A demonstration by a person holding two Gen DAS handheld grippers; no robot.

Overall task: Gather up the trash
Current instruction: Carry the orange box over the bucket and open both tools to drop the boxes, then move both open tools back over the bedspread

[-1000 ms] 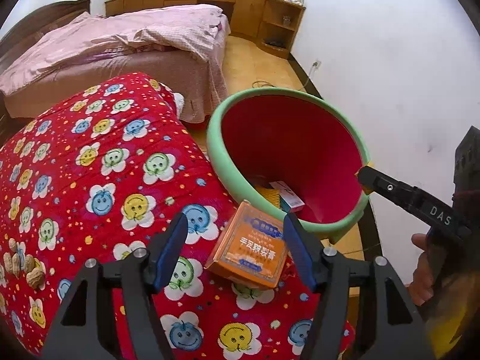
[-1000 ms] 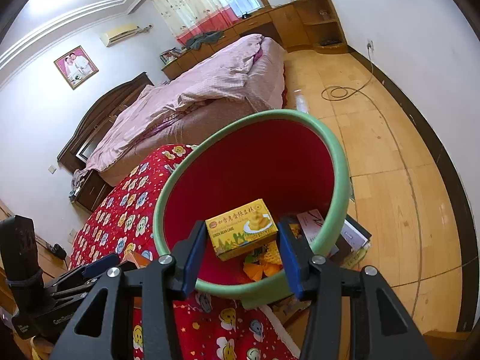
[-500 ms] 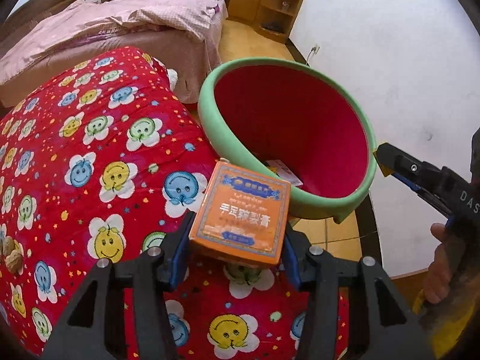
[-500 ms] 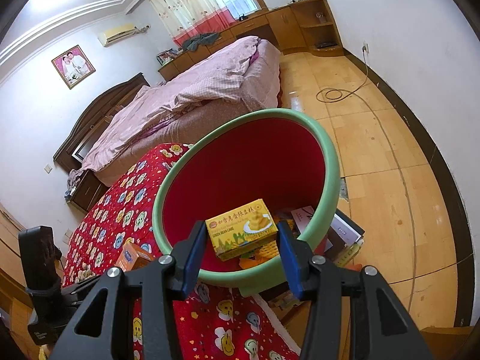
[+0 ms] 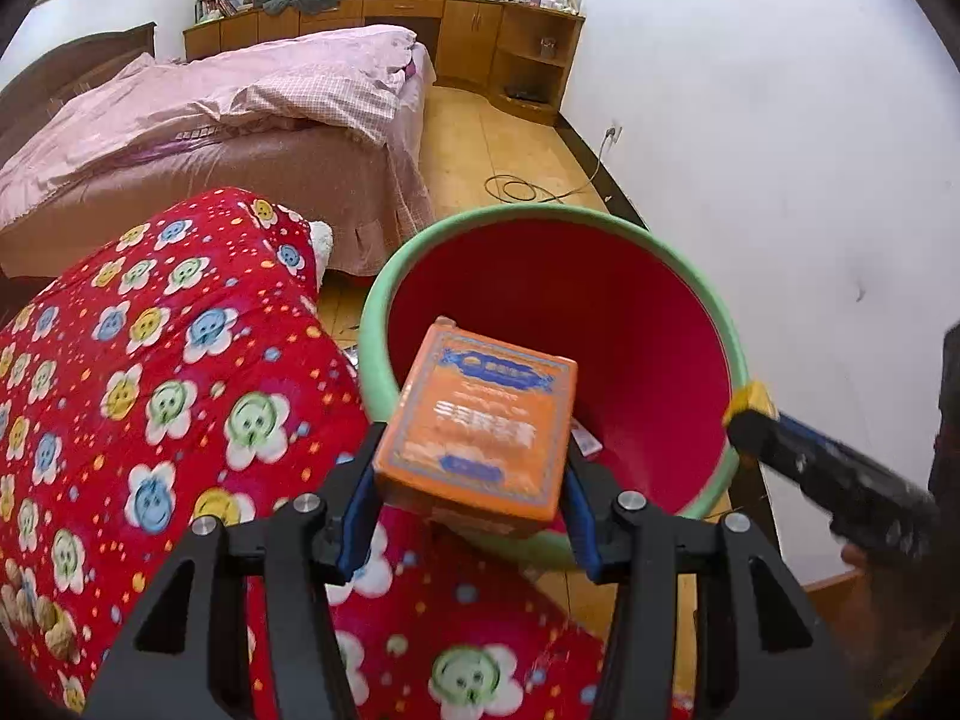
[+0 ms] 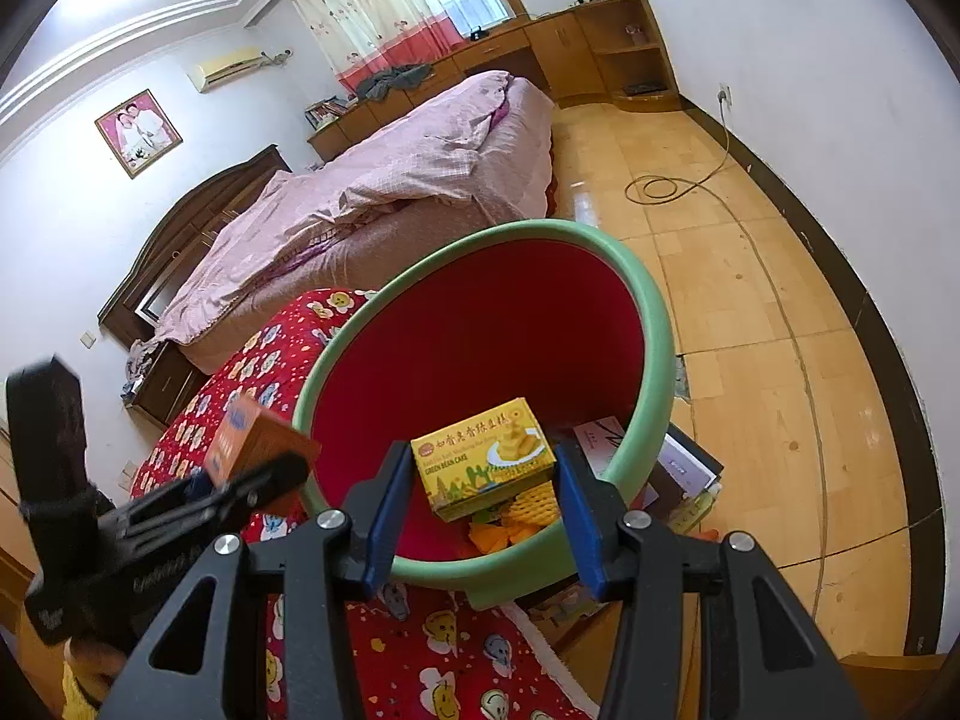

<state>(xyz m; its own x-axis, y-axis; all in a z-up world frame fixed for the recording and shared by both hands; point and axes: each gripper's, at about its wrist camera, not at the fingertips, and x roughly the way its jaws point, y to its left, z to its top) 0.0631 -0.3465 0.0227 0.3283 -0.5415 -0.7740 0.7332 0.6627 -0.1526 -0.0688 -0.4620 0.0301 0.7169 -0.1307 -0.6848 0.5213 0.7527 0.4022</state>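
My left gripper (image 5: 468, 483) is shut on an orange box (image 5: 480, 426) and holds it tilted above the near rim of the green bin (image 5: 375, 324), whose inside is red. In the right wrist view the same orange box (image 6: 252, 432) hangs left of the bin (image 6: 654, 324). There my right gripper (image 6: 480, 498) is shut on a yellow cake box (image 6: 486, 456) and holds it over the bin's mouth. Orange wrappers (image 6: 510, 516) and a paper lie at the bottom of the bin.
A red quilt with smiling flowers (image 5: 150, 390) lies to the left of the bin, with nuts (image 5: 36, 618) on its near corner. Booklets (image 6: 684, 468) lie on the wooden floor beside the bin. A pink bed (image 5: 240, 120) stands behind, and a cable (image 6: 660, 186) coils on the floor.
My left gripper closed on the orange box, lifted it off the quilt and carried it toward the bin. The right gripper kept still with the yellow box.
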